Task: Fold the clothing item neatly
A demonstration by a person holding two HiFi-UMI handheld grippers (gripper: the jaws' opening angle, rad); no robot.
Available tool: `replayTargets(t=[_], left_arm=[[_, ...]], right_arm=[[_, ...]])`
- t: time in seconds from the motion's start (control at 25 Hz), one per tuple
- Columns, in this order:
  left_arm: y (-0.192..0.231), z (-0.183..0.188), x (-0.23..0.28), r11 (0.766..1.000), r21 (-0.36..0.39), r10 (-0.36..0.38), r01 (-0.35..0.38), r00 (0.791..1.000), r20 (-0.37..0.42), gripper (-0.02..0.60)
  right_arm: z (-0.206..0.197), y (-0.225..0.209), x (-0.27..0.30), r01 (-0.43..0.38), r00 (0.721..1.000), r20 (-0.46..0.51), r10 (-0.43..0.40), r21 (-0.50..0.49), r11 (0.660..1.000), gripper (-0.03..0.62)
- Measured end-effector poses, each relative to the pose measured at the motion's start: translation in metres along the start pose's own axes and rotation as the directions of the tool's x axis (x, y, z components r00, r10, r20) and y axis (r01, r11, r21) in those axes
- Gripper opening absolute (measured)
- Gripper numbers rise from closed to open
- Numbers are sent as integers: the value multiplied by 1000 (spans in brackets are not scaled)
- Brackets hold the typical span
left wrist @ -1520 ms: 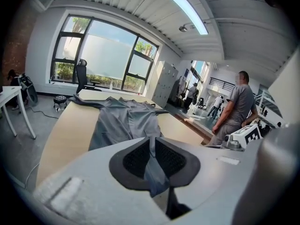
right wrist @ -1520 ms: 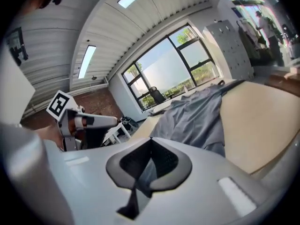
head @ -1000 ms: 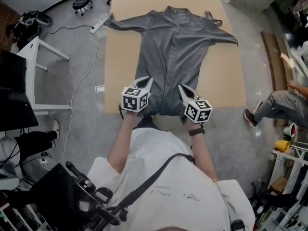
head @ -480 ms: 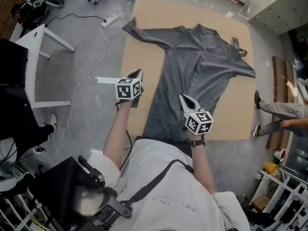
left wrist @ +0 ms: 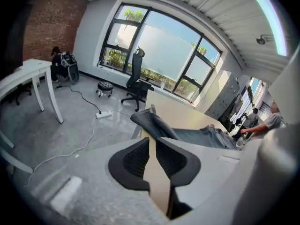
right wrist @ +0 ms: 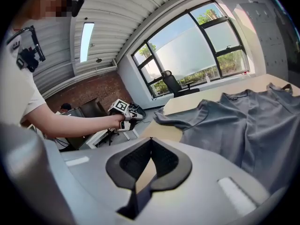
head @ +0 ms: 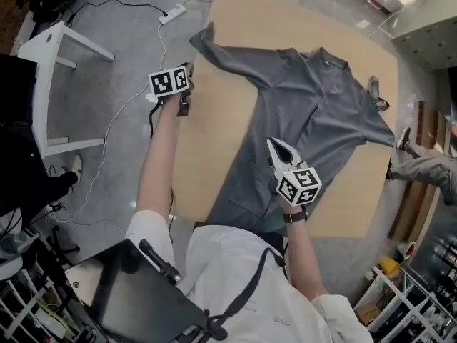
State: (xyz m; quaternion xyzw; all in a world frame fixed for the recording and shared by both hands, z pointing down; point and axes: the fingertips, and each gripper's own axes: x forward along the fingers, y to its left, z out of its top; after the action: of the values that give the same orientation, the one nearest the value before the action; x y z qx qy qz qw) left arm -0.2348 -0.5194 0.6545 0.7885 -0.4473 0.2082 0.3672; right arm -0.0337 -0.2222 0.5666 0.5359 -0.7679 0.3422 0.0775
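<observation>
A grey long-sleeved garment lies spread flat on the wooden table, collar at the far side. My left gripper hangs at the table's left edge, just short of the left sleeve's end. In the left gripper view that sleeve lies right ahead of the left gripper. Its jaws have just been opening and stand a narrow gap apart with nothing between them. My right gripper hovers over the garment's lower body, shut and empty, tips touching.
A white desk stands on the floor to the left, with a power strip and cable beyond it. An office chair is past the table's far end. Another person's legs show at the right.
My left gripper has swung from the garment's hem out to the left and forward along the table's edge toward the sleeve. The right gripper has moved forward over the garment.
</observation>
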Motion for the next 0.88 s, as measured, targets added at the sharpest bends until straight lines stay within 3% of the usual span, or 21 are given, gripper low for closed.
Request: replayTargets(t=[0.12, 0.2, 0.28, 0.36, 0.48, 0.56, 0.64, 0.72, 0.76, 0.88], left_arm=[[-5, 5, 42, 991, -114, -73, 71, 997, -13, 89], [-1, 16, 65, 973, -191, -129, 131, 991, 23, 153], [15, 28, 80, 938, -302, -152, 170, 985, 80, 210], [34, 38, 93, 895, -413, -131, 171, 984, 123, 210], [54, 37, 115, 845, -517, -98, 136, 990, 100, 210], [59, 30, 127, 805, -576, -122, 141, 990, 70, 210], [54, 30, 134, 780, -595, -199, 193, 978, 56, 206], [49, 35, 131, 768, -594, -244, 240, 967, 75, 132], [51, 39, 126, 754, -605, -245, 257, 964, 104, 49], [59, 55, 96, 684, -648, -225, 336, 942, 250, 40]], right_arm=[[4, -15, 8, -36, 999, -33, 35, -22, 999, 0], [2, -21, 14, -48, 998, -36, 47, -17, 999, 0], [-5, -28, 19, -56, 998, -37, 57, 25, 998, 0], [-13, -41, 20, -44, 998, -47, 47, 70, 997, 0], [-15, -56, 18, -21, 998, -61, 26, 81, 997, 0], [-10, -61, 14, -25, 998, -57, 29, 79, 997, 0], [0, -64, 11, -33, 999, -32, 36, 90, 995, 0], [8, -68, 8, -33, 999, -4, 33, 103, 994, 0], [12, -69, 6, -29, 1000, 8, 29, 108, 994, 0], [17, -68, 5, -17, 999, 32, 13, 116, 993, 0]])
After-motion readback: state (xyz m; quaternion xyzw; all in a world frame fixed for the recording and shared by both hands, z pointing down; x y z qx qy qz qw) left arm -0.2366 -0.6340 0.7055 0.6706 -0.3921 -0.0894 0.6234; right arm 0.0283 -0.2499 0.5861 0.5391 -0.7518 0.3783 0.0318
